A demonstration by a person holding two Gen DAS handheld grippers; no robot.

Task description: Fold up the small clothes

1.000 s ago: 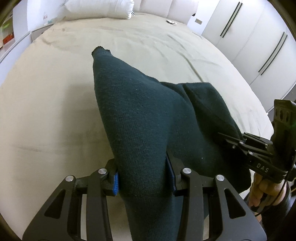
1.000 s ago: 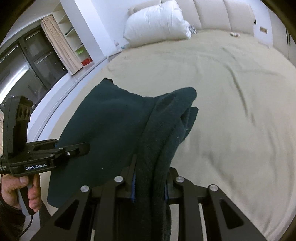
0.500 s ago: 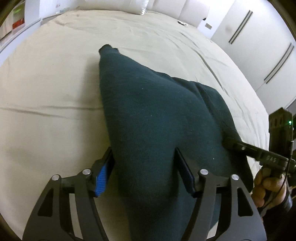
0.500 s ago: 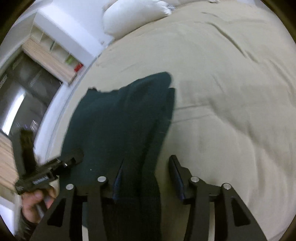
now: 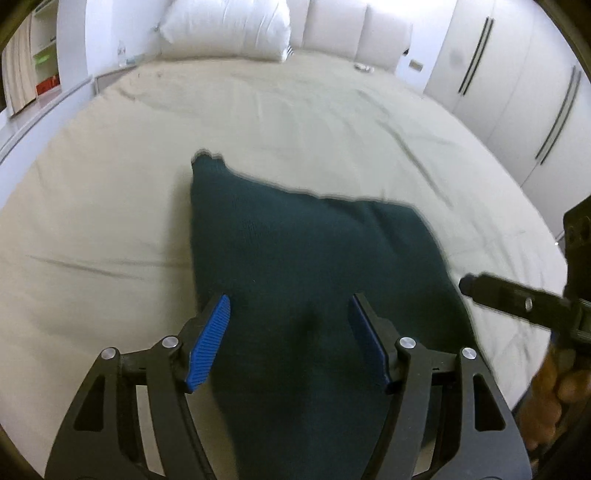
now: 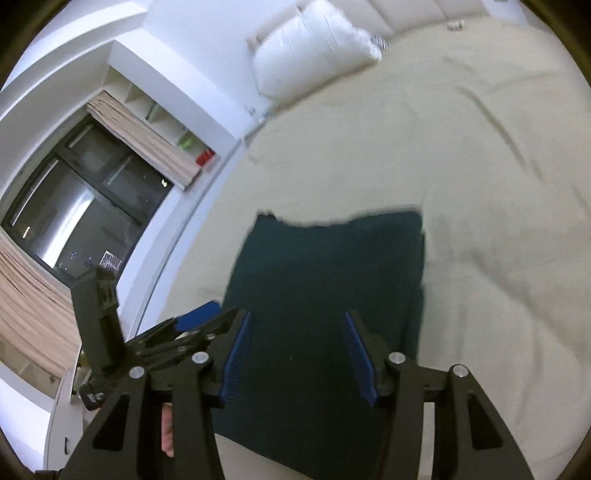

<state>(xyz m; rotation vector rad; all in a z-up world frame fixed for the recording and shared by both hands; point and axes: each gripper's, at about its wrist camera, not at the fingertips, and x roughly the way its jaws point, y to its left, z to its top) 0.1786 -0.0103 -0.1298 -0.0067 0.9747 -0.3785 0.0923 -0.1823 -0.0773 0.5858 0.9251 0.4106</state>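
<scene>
A dark green knitted garment lies flat on the beige bed sheet; it also shows in the right wrist view. My left gripper is open, its blue pads apart above the garment's near part and holding nothing. My right gripper is open too, above the garment's near edge. The right gripper shows at the right edge of the left wrist view. The left gripper shows at the left in the right wrist view.
A white pillow and padded headboard stand at the far end of the bed. White wardrobe doors line the right. A dark window with curtains and shelves are on the left.
Both grippers were shut on the lifted garment, then opened. The garment dropped and now lies flat on the bed. Both grippers have pulled back and up.
</scene>
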